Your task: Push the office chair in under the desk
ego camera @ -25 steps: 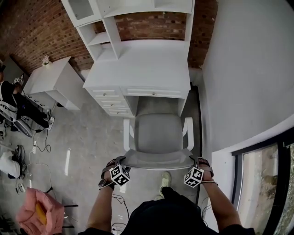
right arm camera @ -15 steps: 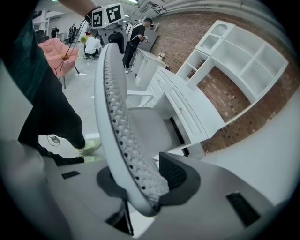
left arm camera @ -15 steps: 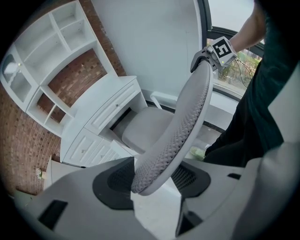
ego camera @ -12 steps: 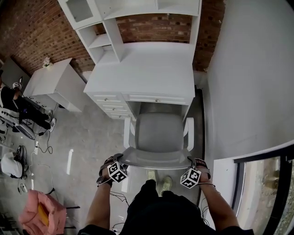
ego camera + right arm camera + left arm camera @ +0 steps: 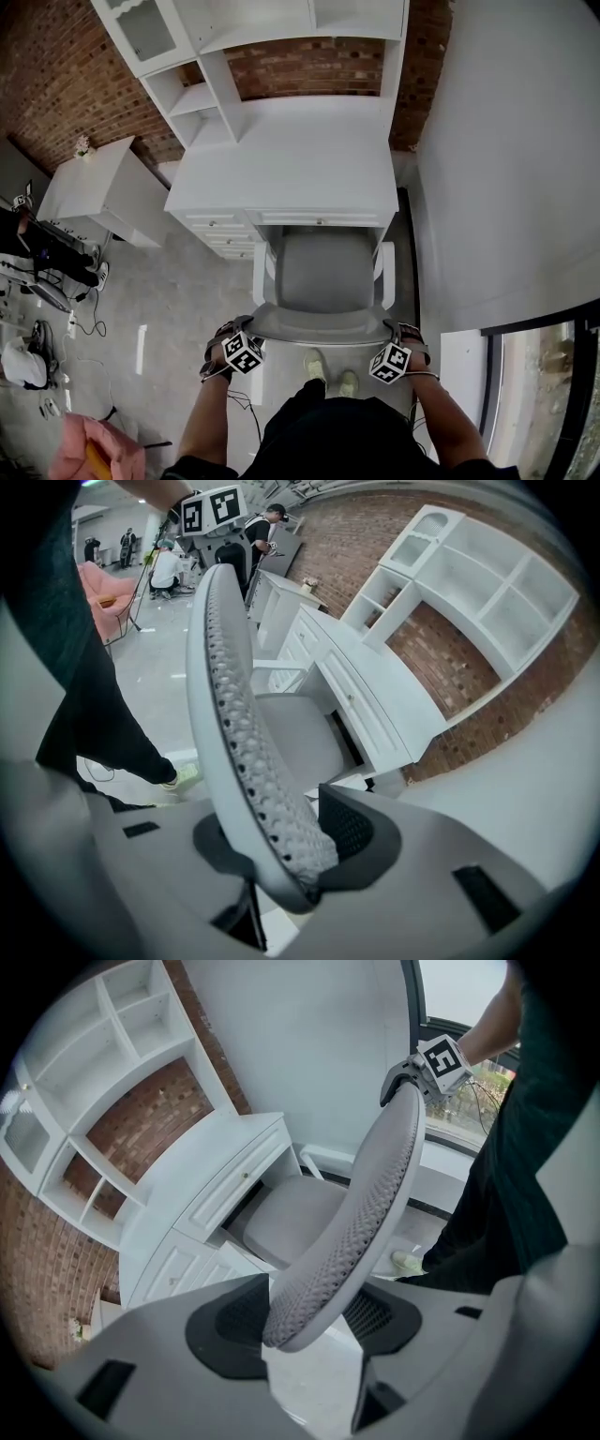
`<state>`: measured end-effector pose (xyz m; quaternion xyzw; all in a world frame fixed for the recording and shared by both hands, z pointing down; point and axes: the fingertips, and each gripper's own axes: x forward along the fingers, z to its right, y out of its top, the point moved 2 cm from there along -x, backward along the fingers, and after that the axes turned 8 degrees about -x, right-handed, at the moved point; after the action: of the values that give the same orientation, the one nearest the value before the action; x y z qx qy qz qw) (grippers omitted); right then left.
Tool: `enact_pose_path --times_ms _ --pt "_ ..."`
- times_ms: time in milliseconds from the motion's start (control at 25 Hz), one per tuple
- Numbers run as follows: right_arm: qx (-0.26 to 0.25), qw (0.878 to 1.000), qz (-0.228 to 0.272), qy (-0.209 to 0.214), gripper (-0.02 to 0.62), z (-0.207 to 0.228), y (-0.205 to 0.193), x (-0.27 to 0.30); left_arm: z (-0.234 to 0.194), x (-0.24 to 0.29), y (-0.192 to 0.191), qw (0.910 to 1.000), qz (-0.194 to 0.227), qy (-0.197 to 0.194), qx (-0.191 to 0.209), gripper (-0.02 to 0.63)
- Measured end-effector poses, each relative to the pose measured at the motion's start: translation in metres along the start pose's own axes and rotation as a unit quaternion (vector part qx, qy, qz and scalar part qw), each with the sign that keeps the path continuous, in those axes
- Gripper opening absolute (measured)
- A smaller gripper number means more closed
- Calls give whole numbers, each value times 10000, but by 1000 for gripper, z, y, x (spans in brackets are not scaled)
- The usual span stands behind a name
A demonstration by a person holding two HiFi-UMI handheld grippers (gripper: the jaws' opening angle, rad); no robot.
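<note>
Left gripper: jaws clamped on the left end of the backrest; the mesh edge sits between both pads.
Right gripper: jaws clamped on the right end of the backrest, with the rim pinched between the pads.
Chair: faces the white desk. Seat front is at the desk's front edge, in the opening right of the drawers. Armrests and backrest are outside the desk.

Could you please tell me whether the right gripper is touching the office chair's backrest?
Touching. The right gripper view shows the right gripper closed on the corner of the backrest, with its mesh pressed against the dark pad.
</note>
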<state>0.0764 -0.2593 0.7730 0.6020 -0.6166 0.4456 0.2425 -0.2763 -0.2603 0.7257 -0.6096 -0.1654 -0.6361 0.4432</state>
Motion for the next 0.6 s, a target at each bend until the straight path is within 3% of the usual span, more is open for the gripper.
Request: enact_pose_path --times_ms 600 --pt "148 9998 -128 -18 123 31 28 27 -59 20 13 9998 100 -42 178 229"
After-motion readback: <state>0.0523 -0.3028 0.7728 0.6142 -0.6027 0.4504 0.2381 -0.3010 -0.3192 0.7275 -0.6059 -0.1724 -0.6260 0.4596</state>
